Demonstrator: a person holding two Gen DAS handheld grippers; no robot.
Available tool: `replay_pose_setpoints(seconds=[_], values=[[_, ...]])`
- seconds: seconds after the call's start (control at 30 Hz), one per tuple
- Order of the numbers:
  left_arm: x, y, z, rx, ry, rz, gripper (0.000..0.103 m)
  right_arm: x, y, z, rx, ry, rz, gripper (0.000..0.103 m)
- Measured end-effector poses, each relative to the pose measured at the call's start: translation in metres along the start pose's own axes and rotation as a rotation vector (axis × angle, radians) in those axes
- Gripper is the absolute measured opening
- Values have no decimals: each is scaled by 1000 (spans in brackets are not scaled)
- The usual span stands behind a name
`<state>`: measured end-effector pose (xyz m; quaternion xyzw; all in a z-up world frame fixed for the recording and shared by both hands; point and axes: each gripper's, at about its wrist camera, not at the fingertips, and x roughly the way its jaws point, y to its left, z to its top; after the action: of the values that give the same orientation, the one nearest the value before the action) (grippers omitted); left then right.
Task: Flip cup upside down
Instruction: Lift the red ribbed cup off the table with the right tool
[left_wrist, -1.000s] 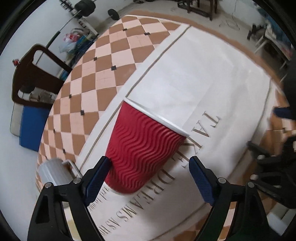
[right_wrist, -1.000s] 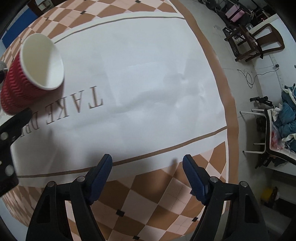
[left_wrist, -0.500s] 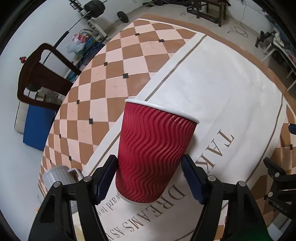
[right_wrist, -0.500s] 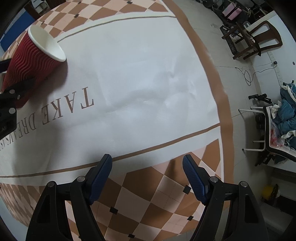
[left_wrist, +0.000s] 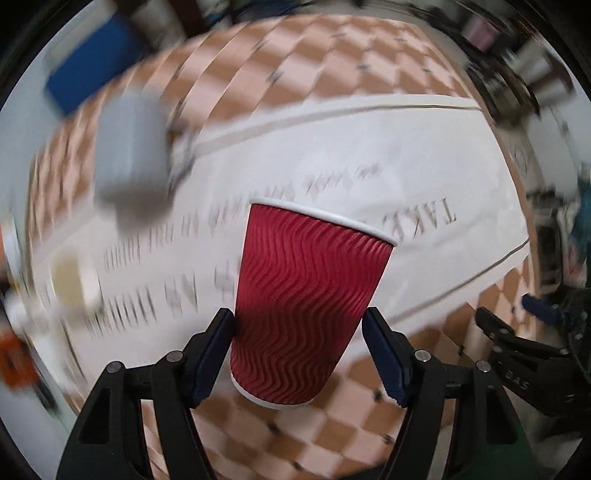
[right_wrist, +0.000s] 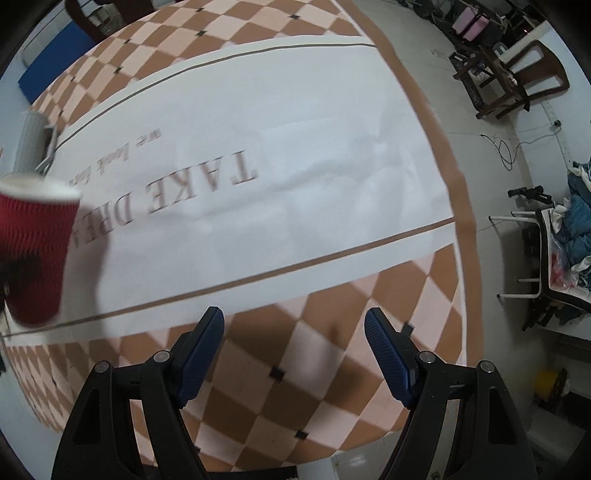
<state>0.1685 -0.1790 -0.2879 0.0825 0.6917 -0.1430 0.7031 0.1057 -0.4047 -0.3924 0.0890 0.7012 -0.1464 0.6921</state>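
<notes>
A red ribbed paper cup (left_wrist: 308, 295) with a white rim is clamped between the blue pads of my left gripper (left_wrist: 298, 347). It is held mouth up, slightly tilted, lifted above the table's white runner with brown lettering (left_wrist: 436, 218). The left wrist view is blurred by motion. The cup also shows at the left edge of the right wrist view (right_wrist: 35, 251). My right gripper (right_wrist: 294, 352) is open and empty over the checkered cloth near the table's front edge, well to the right of the cup.
A grey ribbed mug (left_wrist: 131, 162) stands on the far left of the table, also seen in the right wrist view (right_wrist: 33, 140). A pale cup (left_wrist: 74, 284) is at the left edge. Chairs (right_wrist: 517, 81) and clutter stand beyond the table.
My left gripper has closed on the cup, lifted it off the runner and swung sharply, blurring the background. The right gripper has barely moved.
</notes>
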Motion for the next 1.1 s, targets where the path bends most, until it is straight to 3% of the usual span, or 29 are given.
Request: replay_pose_setpoints(seconds=[0.17, 0.3, 0.57, 0.63, 0.8, 1.1], values=[[15, 52, -50, -376, 113, -199, 69, -3, 31, -16, -37, 0, 1, 80], [32, 70, -67, -511, 163, -258, 70, -6, 55, -25, -56, -1, -17, 80], [43, 62, -67, -434, 142, -263, 72, -12, 74, -43, -45, -10, -45, 80], [46, 61, -66, -405, 144, -250, 82, -15, 70, -44, -35, -10, -45, 80], [51, 62, -68, -396, 125, -251, 97, -25, 66, -52, -16, -14, -49, 82], [39, 67, -77, -385, 87, -280, 98, -51, 53, -62, 20, -37, -14, 84]])
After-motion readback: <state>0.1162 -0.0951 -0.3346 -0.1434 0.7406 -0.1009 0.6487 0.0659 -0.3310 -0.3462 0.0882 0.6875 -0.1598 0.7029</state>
